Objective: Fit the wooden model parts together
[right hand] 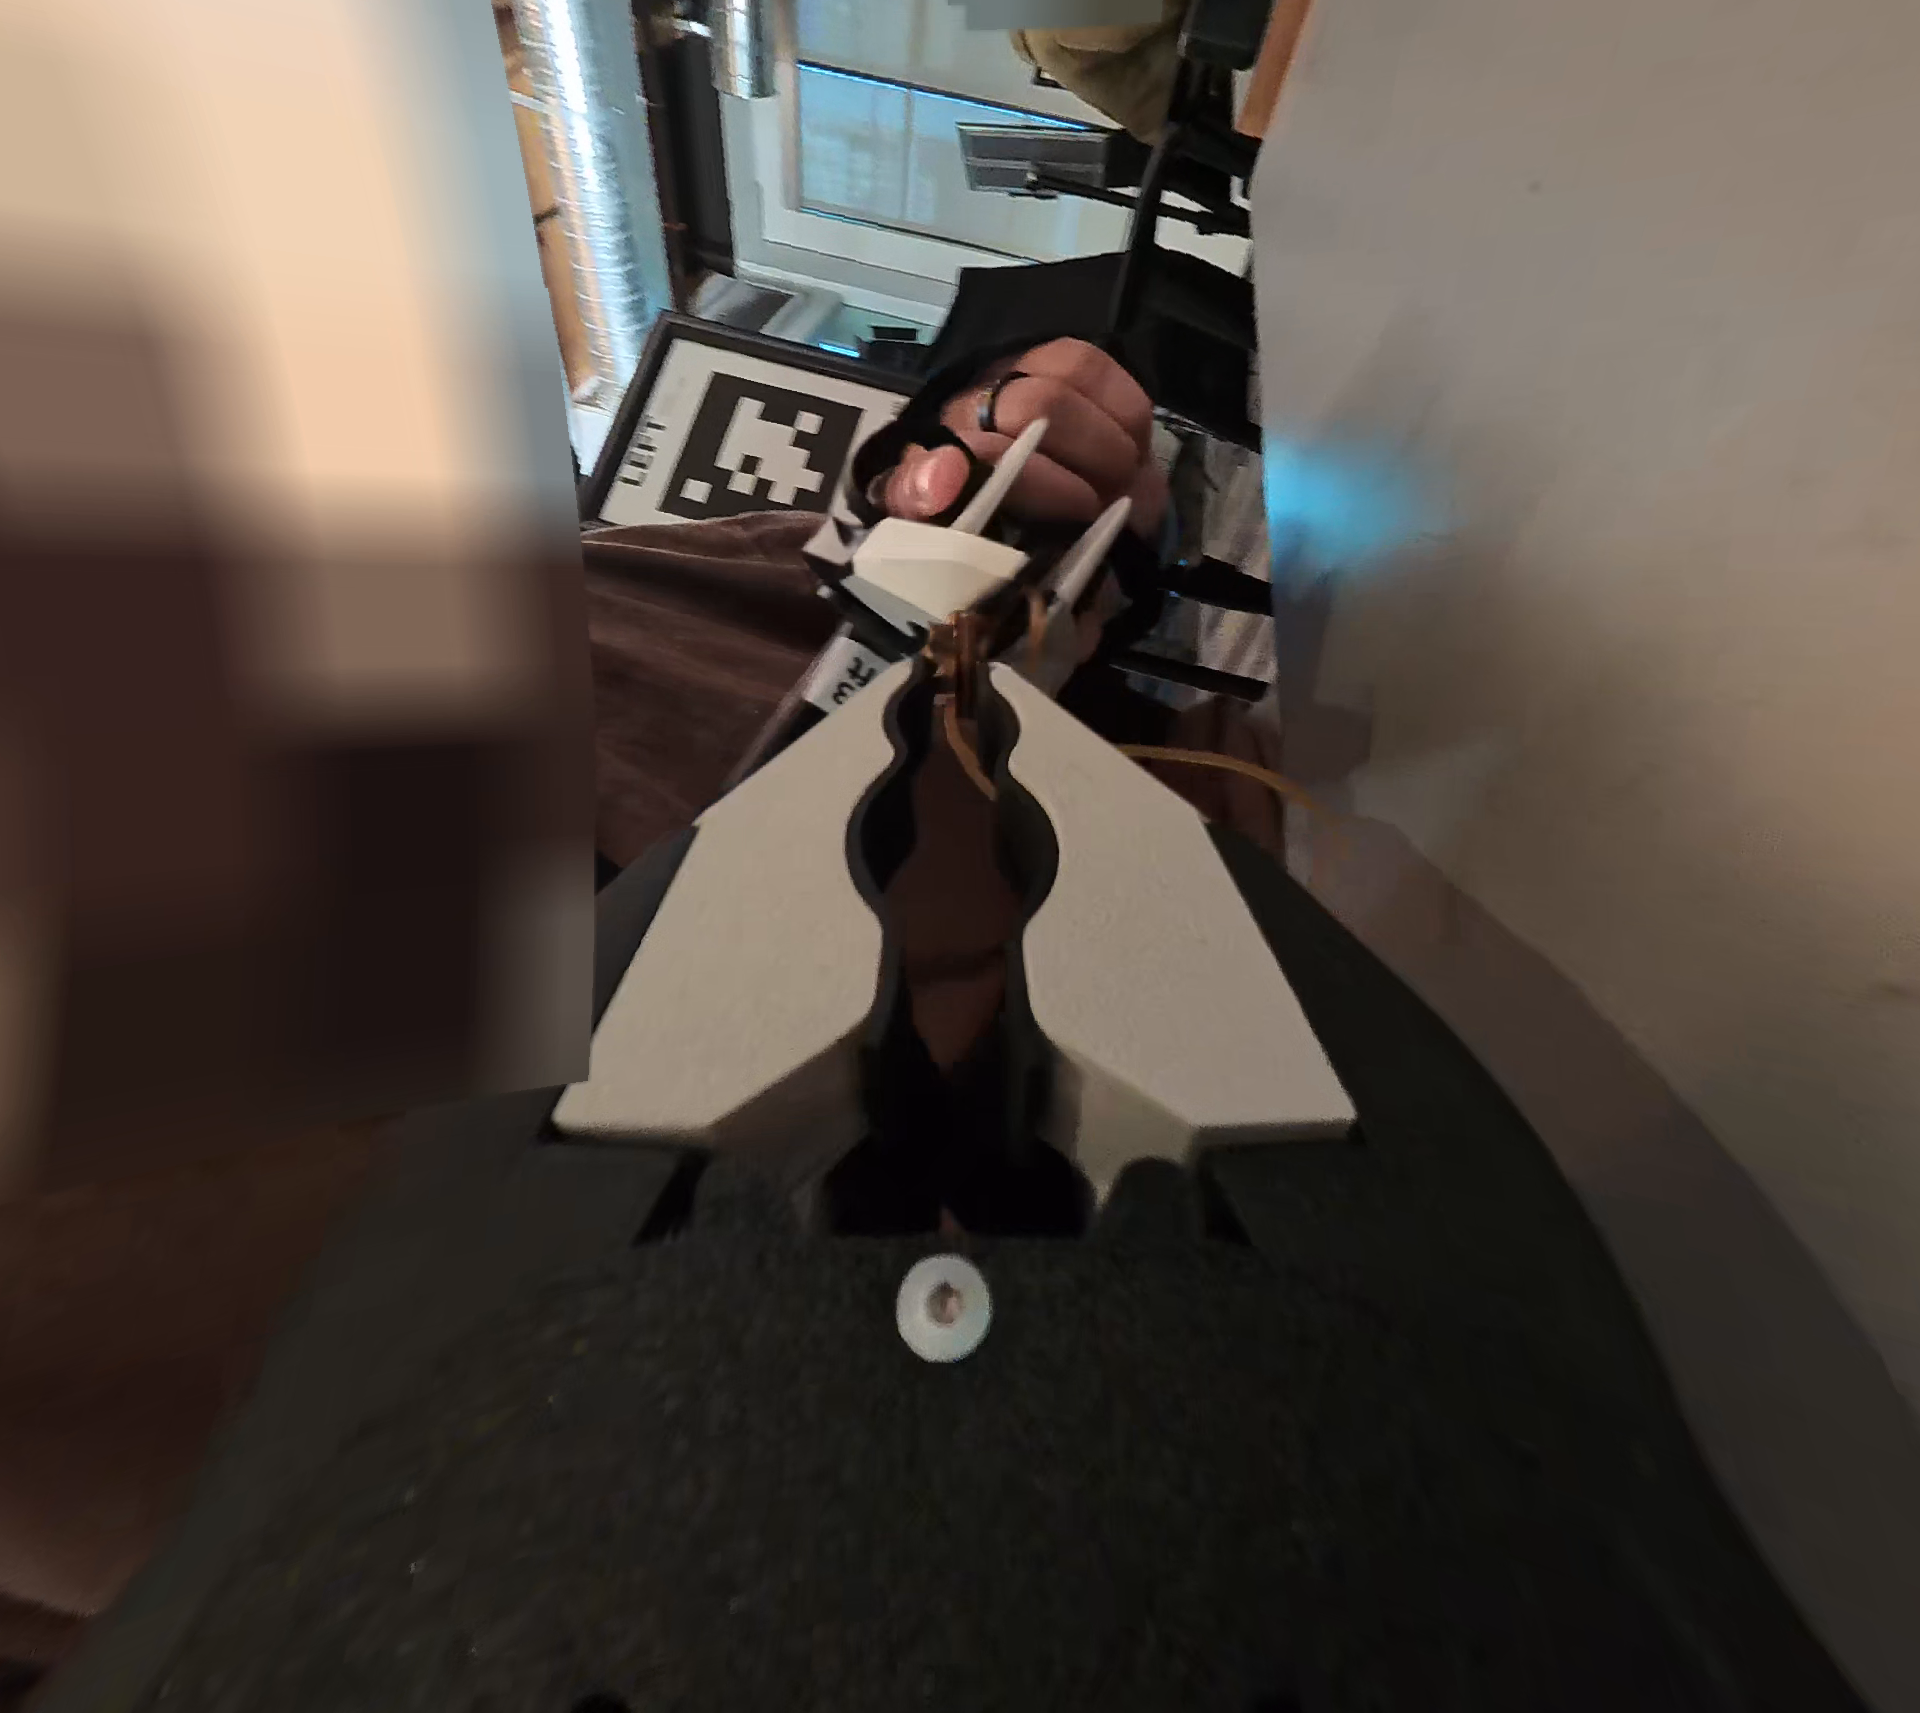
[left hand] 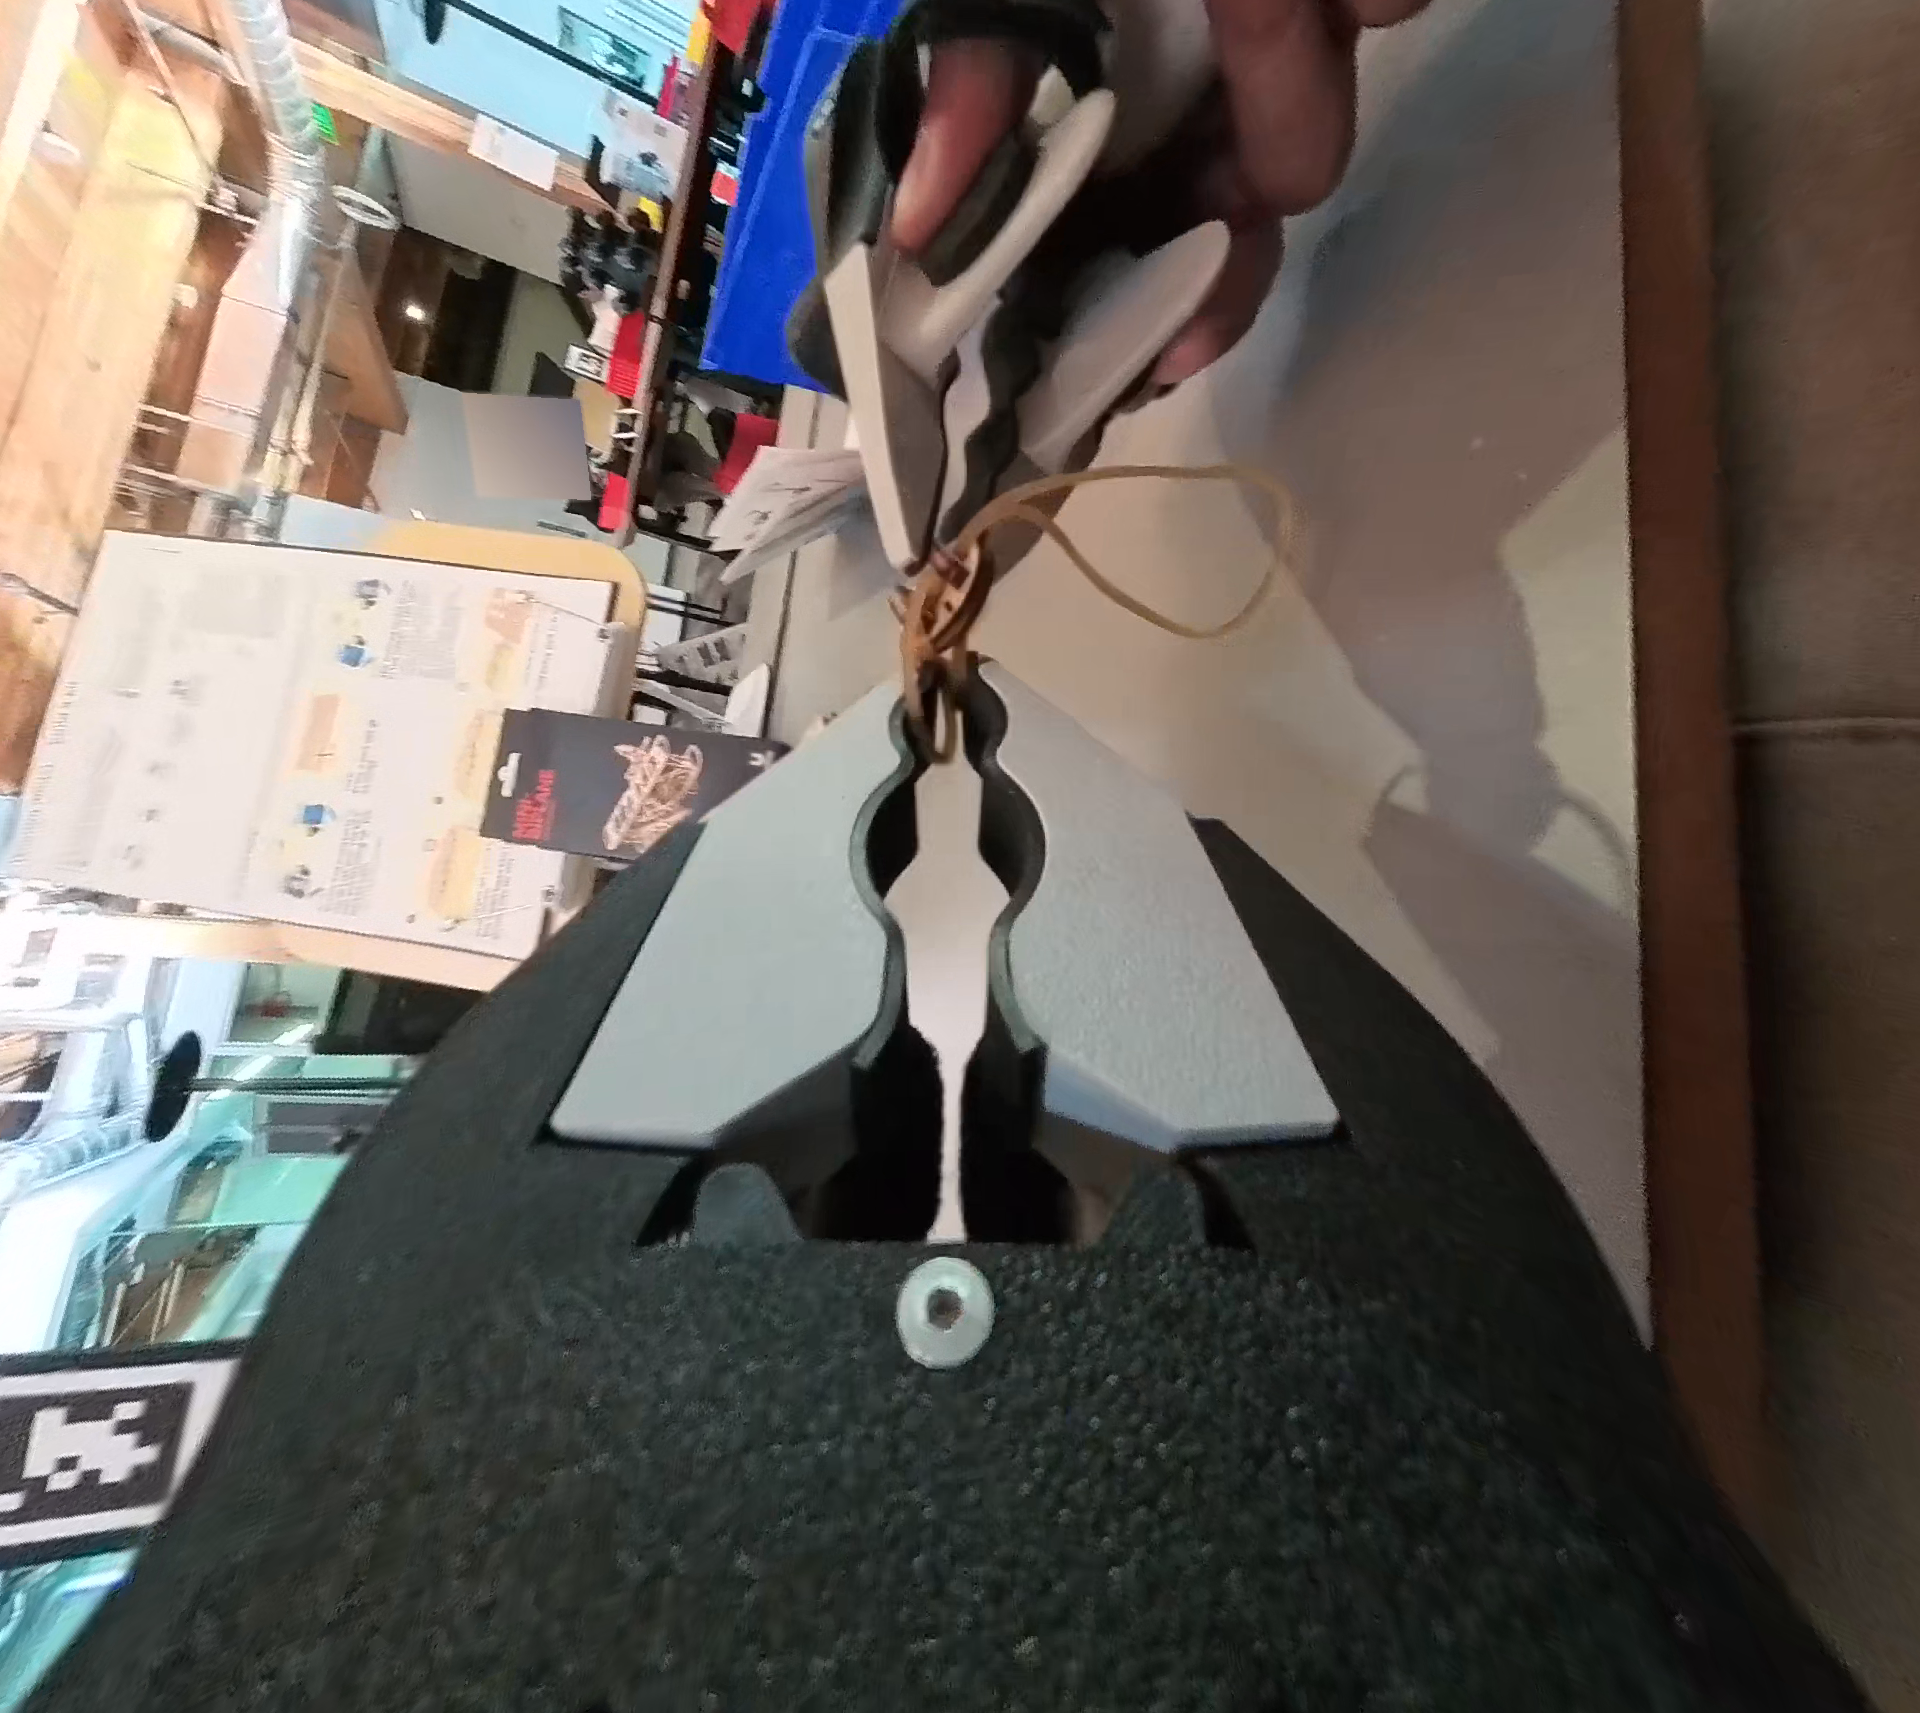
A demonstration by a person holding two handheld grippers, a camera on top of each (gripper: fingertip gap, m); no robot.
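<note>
Only the left wrist view shows the white table (left hand: 1455, 209); both tongs, left (left hand: 943, 676) and right (right hand: 961, 676), clench the small wooden part (left hand: 940, 614) with its rubber band (left hand: 1195, 541)

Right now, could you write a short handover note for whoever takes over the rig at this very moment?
Left gripper: shut on the small wooden part, at the fingertips.
Right gripper: shut on the same part from the opposite side, tips nearly meeting the left's.
The part is held in the air over the white table; a rubber band is looped on it and hangs loose.
Done: both grippers hold the piece.
Left: whether the pieces are seated is too small to tell; check the fit and the band.
</note>
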